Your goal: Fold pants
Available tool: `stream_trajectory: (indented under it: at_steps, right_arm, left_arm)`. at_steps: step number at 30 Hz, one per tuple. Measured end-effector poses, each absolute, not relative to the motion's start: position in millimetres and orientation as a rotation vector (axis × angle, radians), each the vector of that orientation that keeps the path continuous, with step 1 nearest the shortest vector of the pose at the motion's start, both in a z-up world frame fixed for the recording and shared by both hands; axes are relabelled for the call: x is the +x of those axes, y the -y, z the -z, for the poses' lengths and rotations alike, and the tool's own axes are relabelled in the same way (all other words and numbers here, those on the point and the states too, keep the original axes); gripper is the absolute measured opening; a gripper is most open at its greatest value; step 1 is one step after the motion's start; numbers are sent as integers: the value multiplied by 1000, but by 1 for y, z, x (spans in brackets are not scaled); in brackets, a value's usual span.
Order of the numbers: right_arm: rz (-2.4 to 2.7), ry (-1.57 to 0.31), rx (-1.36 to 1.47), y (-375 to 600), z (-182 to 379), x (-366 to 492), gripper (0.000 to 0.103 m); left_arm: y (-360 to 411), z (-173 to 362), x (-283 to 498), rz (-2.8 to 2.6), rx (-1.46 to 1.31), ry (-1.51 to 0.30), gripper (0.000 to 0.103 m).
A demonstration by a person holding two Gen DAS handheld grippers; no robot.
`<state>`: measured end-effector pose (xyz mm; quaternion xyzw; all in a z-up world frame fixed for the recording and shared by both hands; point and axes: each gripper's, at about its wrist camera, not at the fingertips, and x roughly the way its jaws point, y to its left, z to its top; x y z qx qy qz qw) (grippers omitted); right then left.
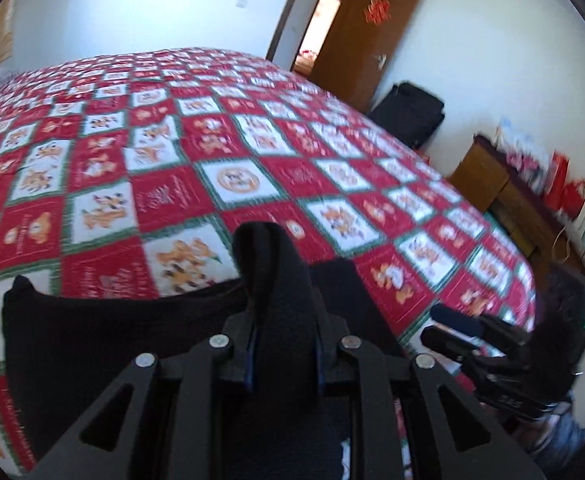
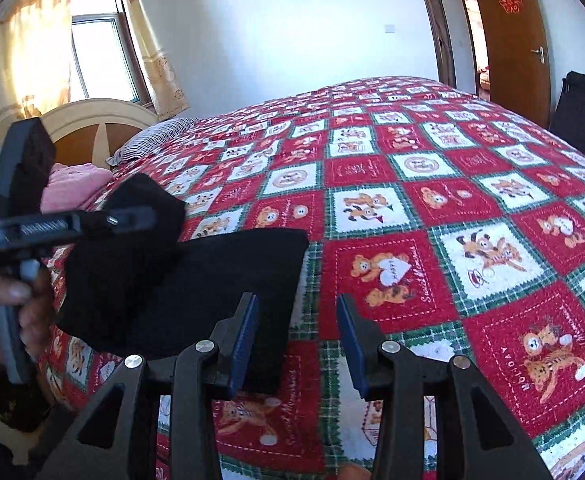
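Left tool [image 1: 280, 280] gripping pants [image 2: 196, 280], quilted bed [image 2: 452, 200]

One bed [image 2: 432, 208] with one checked red quilt. One pair of black pants [image 2: 212, 280] at 9 o'clock on it. Two claws: the left claw [image 1: 276, 280] and the right claw [image 2: 297, 340]. One hand [image 2: 8, 312] at 8 o'clock. One door [image 2: 508, 28] at 1 o'clock, one window [image 2: 96, 48] at 11 o'clock, one striped pillow [image 2: 152, 140], one pink cloth [image 2: 76, 184].
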<state>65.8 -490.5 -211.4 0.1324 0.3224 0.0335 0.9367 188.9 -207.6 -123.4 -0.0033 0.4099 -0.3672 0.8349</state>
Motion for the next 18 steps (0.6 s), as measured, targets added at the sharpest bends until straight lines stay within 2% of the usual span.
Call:
stream_trajectory:
  at_steps: [4,5,8,9,12,16,18]
  right_arm:
    - [-89,-661,300,493,216,66,43]
    - [-93,-656,306,494,215,66,43]
    - [-92,-643,319,494,215,64,43]
    - [-91,-637,327,493,214,63,43]
    - [-107,-622,361,488,206,60,46]
    - [-231,-601,398,466,190,60,64]
    - [-251,-625,413,457,189,66,67]
  left_arm:
    - [213,119,170,795,75,-821,31]
    - [213,115,165,799,90,-799,36]
    - [198,96,148,779,137,-691,67]
    - [191,91,145,770,145,-657,71]
    - [162,84,148,710,163,-614,73]
    - [123,97,168,617,123,-639,74]
    - [105,110,179,571,98,-670,74]
